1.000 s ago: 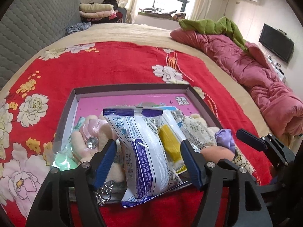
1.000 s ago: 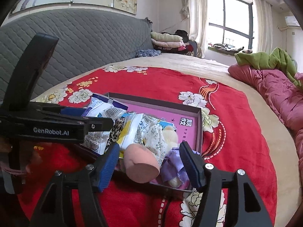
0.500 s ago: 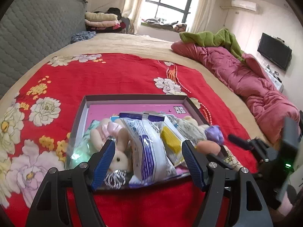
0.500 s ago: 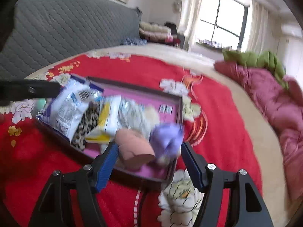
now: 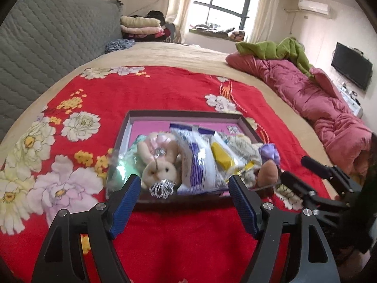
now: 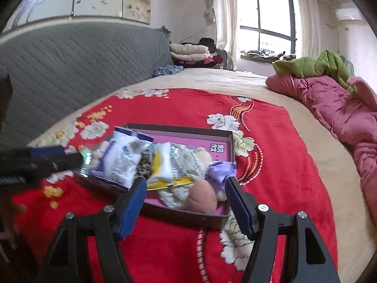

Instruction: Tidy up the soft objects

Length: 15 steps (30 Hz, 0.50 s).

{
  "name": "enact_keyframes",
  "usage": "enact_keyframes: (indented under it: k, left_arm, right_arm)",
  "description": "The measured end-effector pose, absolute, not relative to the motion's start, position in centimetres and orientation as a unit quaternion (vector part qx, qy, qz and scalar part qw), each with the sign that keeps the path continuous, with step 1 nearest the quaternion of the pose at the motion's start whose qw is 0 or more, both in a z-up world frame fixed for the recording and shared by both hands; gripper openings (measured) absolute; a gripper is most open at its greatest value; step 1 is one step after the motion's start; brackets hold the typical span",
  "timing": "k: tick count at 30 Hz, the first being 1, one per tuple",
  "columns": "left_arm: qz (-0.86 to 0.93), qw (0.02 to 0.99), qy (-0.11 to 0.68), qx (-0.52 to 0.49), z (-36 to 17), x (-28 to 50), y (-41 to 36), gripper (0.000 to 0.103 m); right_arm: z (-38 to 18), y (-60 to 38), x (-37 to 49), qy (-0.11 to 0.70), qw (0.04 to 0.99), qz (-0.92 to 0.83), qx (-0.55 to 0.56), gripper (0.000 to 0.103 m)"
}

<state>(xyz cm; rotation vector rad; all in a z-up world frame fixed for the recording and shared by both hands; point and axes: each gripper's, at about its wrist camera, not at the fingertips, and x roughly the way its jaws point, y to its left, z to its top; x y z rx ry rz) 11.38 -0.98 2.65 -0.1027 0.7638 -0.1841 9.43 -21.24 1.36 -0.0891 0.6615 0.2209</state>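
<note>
A shallow box tray (image 5: pixel 183 113) with a pink floor lies on the red floral blanket. It holds a plush rabbit (image 5: pixel 162 165), a white-and-purple packet (image 5: pixel 200 165), a yellow-and-white packet (image 5: pixel 222 158), a purple soft piece (image 5: pixel 269 152) and a peach rounded piece (image 5: pixel 268 172). My left gripper (image 5: pixel 183 180) hovers over the tray's near edge, its jaws opening with nothing between them. My right gripper (image 6: pixel 185 181) is open and empty above the tray's (image 6: pixel 179 127) near right corner, by the peach piece (image 6: pixel 202 199). It also shows at the left view's right edge (image 5: pixel 293 167).
The red floral blanket (image 5: pixel 165 89) covers a beige bed. A pink quilt (image 5: pixel 318 103) and a green blanket (image 5: pixel 271 49) lie along the right side. A grey padded headboard (image 6: pixel 82 70) stands on the left, with folded bedding (image 6: pixel 188 52) behind it. A television (image 5: pixel 351 70) hangs on the right wall.
Both grippers have drawn back and risen from the tray, which now looks smaller. The white-and-purple packet that lay between the left fingers now lies ahead of them.
</note>
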Motion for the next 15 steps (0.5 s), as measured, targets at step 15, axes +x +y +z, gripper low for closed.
enact_keyframes:
  k: [15]
  left_arm:
    - [-0.031, 0.92, 0.389, -0.042, 2.8, 6.1, 0.1, 0.078]
  right_arm:
    - [2.1, -17.9, 4.6, 0.339, 0.938, 0.075, -0.016, 0.072]
